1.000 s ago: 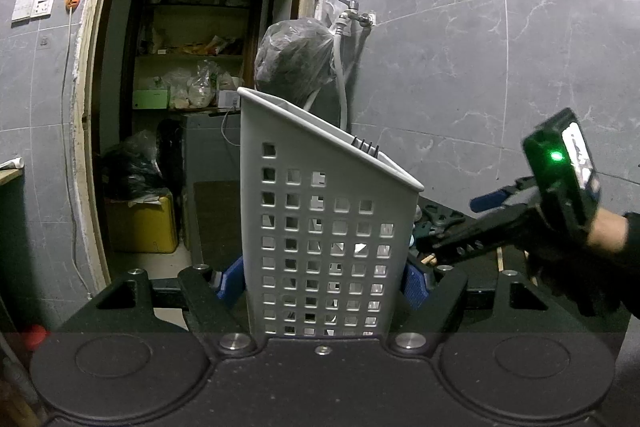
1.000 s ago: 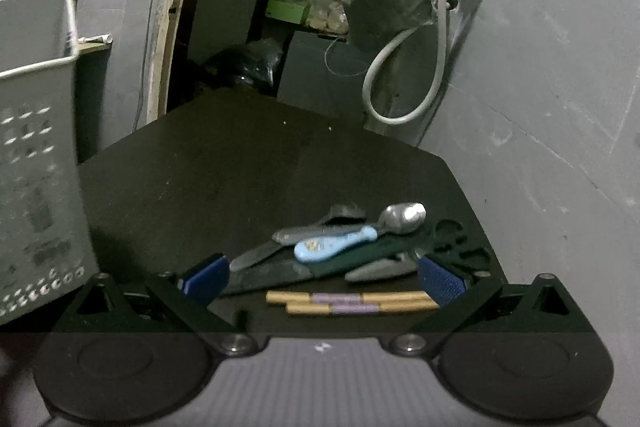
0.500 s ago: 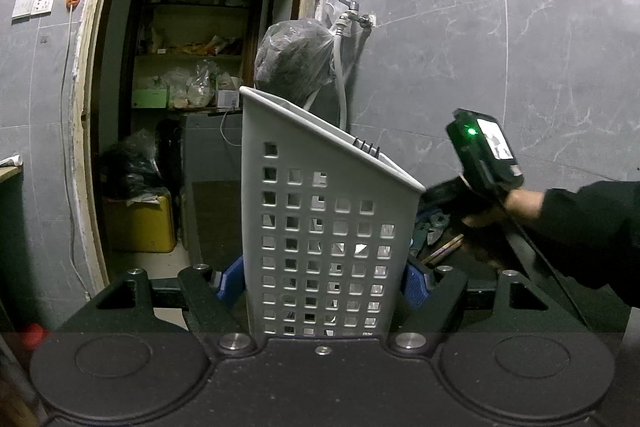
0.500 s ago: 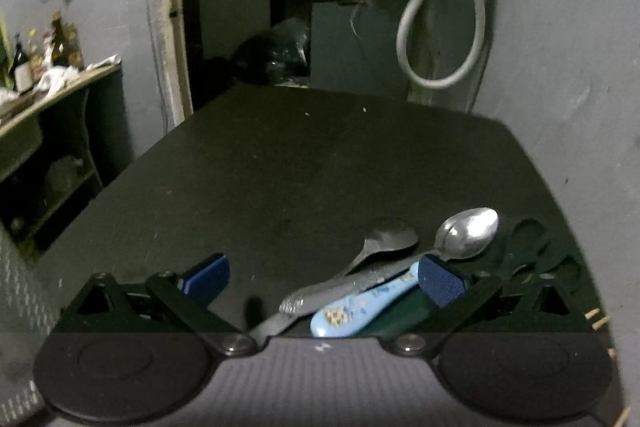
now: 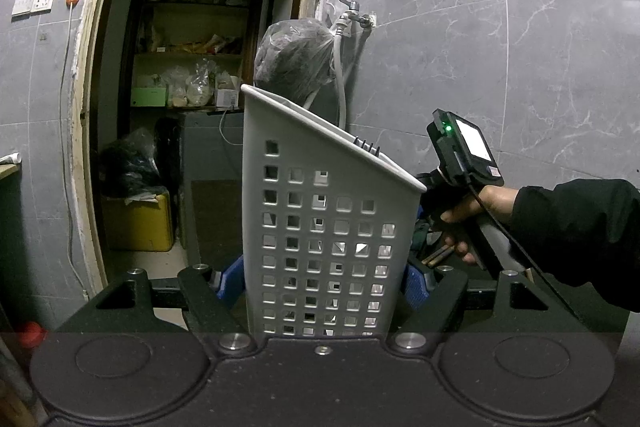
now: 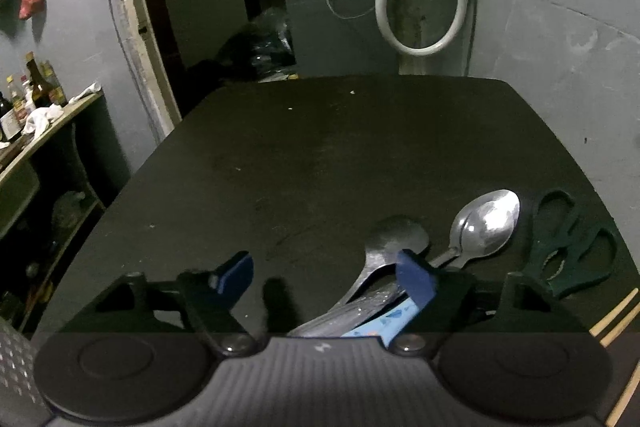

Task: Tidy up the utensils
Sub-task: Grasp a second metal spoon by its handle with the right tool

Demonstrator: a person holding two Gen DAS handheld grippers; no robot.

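Since a second ago, nearer the cutlery: right fingers narrowing, nothing pinched, right pad over the spoon handles.

Left view: left fingers clenched on the caddy, upright. Hand with a black grip right of the caddy.

Right view: two spoons, scissors right of them, chopsticks beyond, all on the bench.

Landmark: basket, upright on the surface, between the left claw's pads. Right of the basket, behind it: utensil pile. In the pile, two spoons lay side by side, scissors right of them, chopsticks nearest the surface's right edge. Right claw sat over the spoon handles.
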